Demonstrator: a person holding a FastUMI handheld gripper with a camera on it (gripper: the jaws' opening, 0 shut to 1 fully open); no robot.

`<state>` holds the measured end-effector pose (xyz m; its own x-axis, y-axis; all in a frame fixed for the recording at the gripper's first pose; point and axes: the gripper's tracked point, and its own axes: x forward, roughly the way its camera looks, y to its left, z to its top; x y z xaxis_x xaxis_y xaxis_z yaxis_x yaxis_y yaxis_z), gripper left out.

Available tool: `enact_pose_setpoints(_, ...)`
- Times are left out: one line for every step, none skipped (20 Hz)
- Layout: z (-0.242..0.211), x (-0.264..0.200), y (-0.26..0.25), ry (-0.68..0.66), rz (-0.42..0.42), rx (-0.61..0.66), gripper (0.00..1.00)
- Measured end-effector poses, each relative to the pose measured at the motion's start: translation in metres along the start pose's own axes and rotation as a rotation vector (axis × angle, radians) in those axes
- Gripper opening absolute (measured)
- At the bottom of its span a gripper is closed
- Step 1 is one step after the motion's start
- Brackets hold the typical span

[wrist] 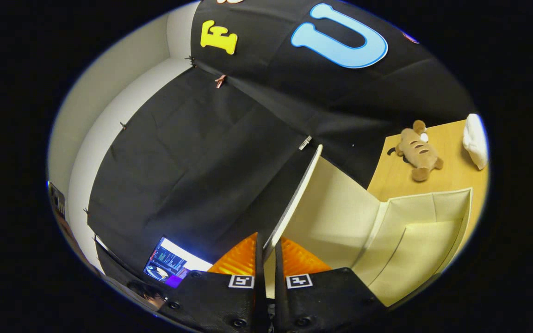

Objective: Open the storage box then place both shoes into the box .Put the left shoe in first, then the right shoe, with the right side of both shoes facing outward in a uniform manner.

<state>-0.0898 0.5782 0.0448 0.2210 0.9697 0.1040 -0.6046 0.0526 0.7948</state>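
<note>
Storage box (pixel 414 231) sits on the worktop (pixel 442 138), open, cream inside, its interior walls and floor bare where visible. Box lid (pixel 301 192) is raised and tilted; seen nearly edge-on, it runs from between the fingers up and away toward the booth wall. The gripper (pixel 266 247) has its fingers drawn close together with the lid's lower edge pinched in the narrow gap between them; both fingers press on the lid panel. The box body lies to the right of the fingers and just beyond them. The whole view is rolled, so the worktop appears slanted. Worktop is light wood, smooth, visible as a patch beyond the box. On it, well apart from the box's far corner, lies a brown striped plush toy (pixel 417 150) on its side; near it, further along the worktop, is a white soft object (pixel 474 138), partly cut off, identity unclear. Behind worktop and box hangs black cloth (pixel 201 152) forming the booth wall, pinned with small clips (pixel 220 81) along its seams. Beyond the cloth, a plain white room wall (pixel 109 92) and corner. Below the cloth's lower edge, beside the left finger, a lit screen (pixel 169 263) shows, content not legible.
</note>
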Motion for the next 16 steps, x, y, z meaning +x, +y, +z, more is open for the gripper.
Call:
enact_pose_setpoints(0.001,0.006,0.000,0.007,-0.002,-0.003,0.11)
enact_pose_setpoints(-0.001,0.013,-0.001,0.011,-0.006,-0.005,0.13)
enact_pose_setpoints(-0.004,0.017,-0.002,0.012,-0.014,-0.009,0.16)
enact_pose_setpoints(-0.004,0.021,-0.004,0.014,-0.022,-0.016,0.19)
enact_pose_setpoints(-0.006,0.024,-0.005,0.012,-0.033,-0.029,0.21)
enact_pose_setpoints(-0.006,0.025,-0.008,0.006,-0.051,-0.048,0.31)
enact_pose_setpoints(-0.005,0.026,-0.009,-0.001,-0.060,-0.065,0.42)
enact_pose_setpoints(-0.003,0.025,-0.009,-0.004,-0.064,-0.076,0.52)
enact_pose_setpoints(-0.005,0.023,-0.008,-0.003,-0.061,-0.085,0.59)
enact_pose_setpoints(-0.006,0.023,-0.008,0.000,-0.069,-0.094,0.70)
enact_pose_setpoints(-0.008,0.021,-0.008,0.002,-0.071,-0.108,0.75)
enact_pose_setpoints(-0.008,0.018,-0.007,-0.005,-0.076,-0.129,0.77)
enact_pose_setpoints(-0.007,0.015,-0.006,-0.014,-0.085,-0.157,0.79)
enact_pose_setpoints(-0.006,0.010,-0.006,-0.026,-0.095,-0.190,0.89)
enact_pose_setpoints(-0.002,0.003,-0.005,-0.035,-0.108,-0.223,0.96)
enact_pose_setpoints(0.002,-0.006,-0.004,-0.049,-0.124,-0.258,0.97)
